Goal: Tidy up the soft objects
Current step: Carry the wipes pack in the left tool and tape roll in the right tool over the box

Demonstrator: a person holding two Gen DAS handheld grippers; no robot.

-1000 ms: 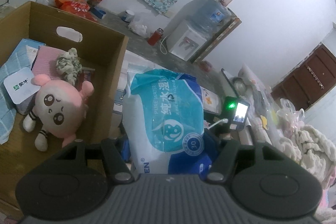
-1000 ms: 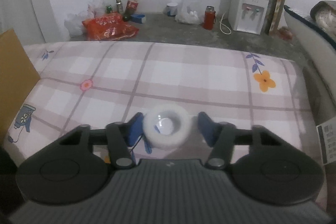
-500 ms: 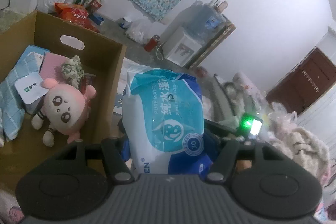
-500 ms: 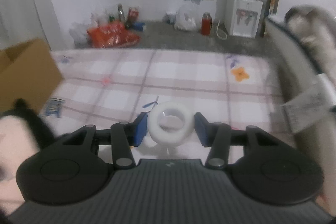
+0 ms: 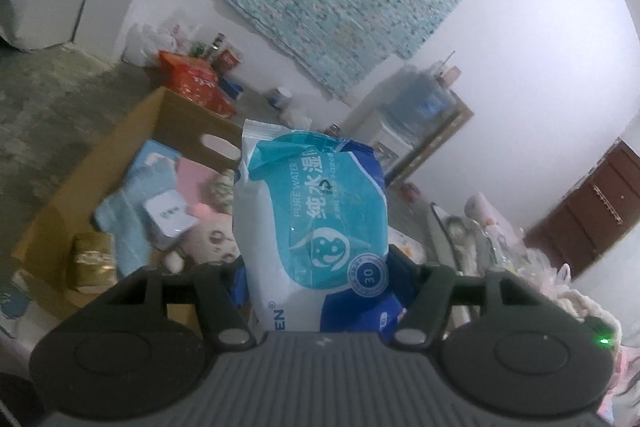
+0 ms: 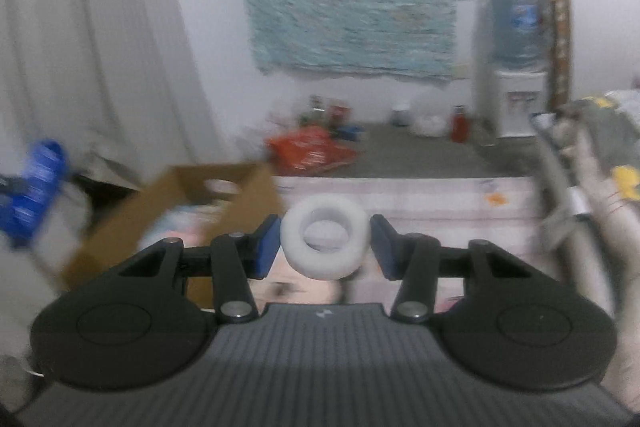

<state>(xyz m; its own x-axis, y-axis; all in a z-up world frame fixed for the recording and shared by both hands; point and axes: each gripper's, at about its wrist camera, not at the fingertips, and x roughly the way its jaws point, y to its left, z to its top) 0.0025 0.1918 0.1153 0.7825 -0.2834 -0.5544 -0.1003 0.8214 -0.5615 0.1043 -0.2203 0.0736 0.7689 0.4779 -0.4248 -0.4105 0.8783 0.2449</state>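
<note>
My left gripper (image 5: 320, 279) is shut on a blue and white wet-wipes pack (image 5: 312, 211), which stands upright between the blue pads. Behind and below it is an open cardboard box (image 5: 132, 131) holding a pink plush toy (image 5: 212, 239), a light blue cloth (image 5: 128, 211) and a small white carton (image 5: 168, 219). My right gripper (image 6: 325, 247) is shut on a white soft ring (image 6: 324, 265), held in the air above the checked bed cover (image 6: 440, 195). In the right wrist view the box (image 6: 248, 199) lies just left of the ring.
The right wrist view is blurred. A water dispenser (image 6: 516, 103) and a red bag (image 6: 308, 151) stand on the floor by the far wall. Grey bedding (image 6: 576, 187) is piled at the right, and a blurred blue thing (image 6: 36, 183) shows at the far left.
Both grippers have risen. The right one closed a little on the white ring, lifted it off the bed and swung toward the box. The left one carried the wipes pack higher by the box.
</note>
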